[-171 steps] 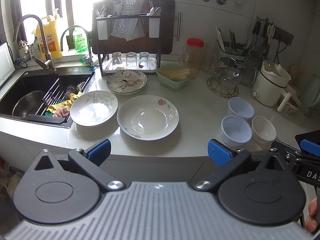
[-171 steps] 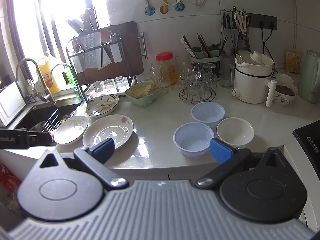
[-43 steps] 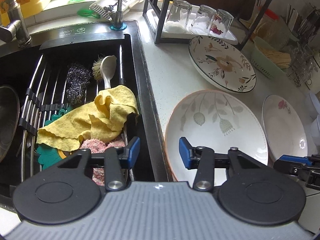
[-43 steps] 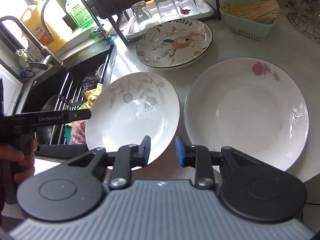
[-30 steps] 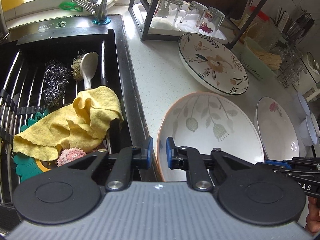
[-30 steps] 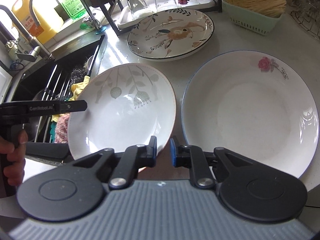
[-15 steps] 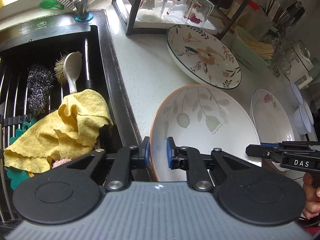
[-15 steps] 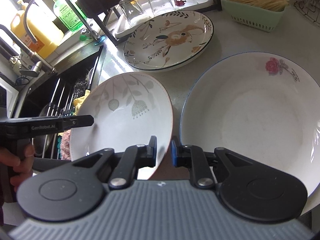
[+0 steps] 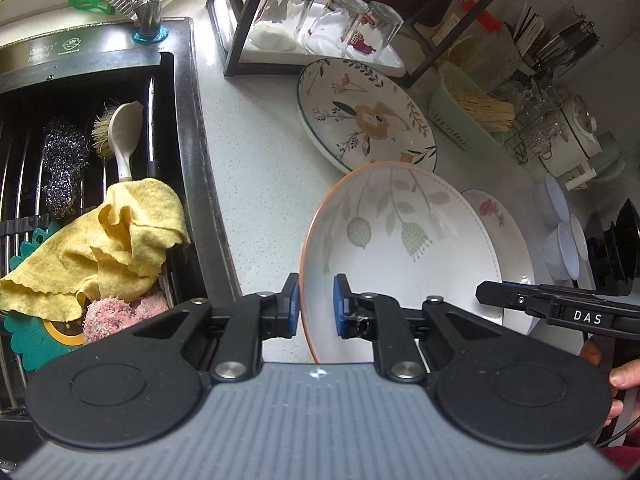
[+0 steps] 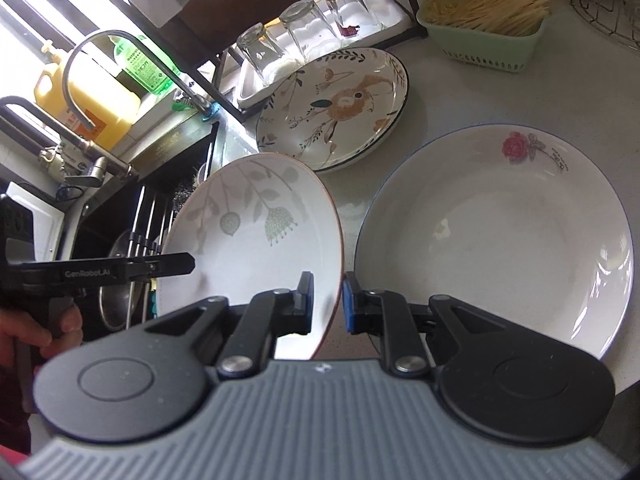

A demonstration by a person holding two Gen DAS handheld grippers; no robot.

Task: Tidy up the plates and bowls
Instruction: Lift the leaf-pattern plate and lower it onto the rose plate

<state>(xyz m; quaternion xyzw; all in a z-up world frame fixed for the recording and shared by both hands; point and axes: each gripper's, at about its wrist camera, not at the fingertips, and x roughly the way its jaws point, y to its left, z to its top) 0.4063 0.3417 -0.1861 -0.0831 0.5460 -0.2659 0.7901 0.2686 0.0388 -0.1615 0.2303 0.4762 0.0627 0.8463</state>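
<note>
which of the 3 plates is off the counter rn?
The orange-rimmed leaf-print plate, gripped at its rim by both tools and tilted. The rose plate and the dark-rimmed floral plate lie flat on the counter.

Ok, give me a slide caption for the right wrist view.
Both tongs, right and left, grip opposite rims of the leaf-pattern plate, tilted beside the rose plate.

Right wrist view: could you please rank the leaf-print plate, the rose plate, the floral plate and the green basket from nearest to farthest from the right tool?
1. Leaf-print plate: clamped in the right tool.
2. Rose plate: just right.
3. Floral plate: behind, by the rack.
4. Green basket: far right corner.
</note>
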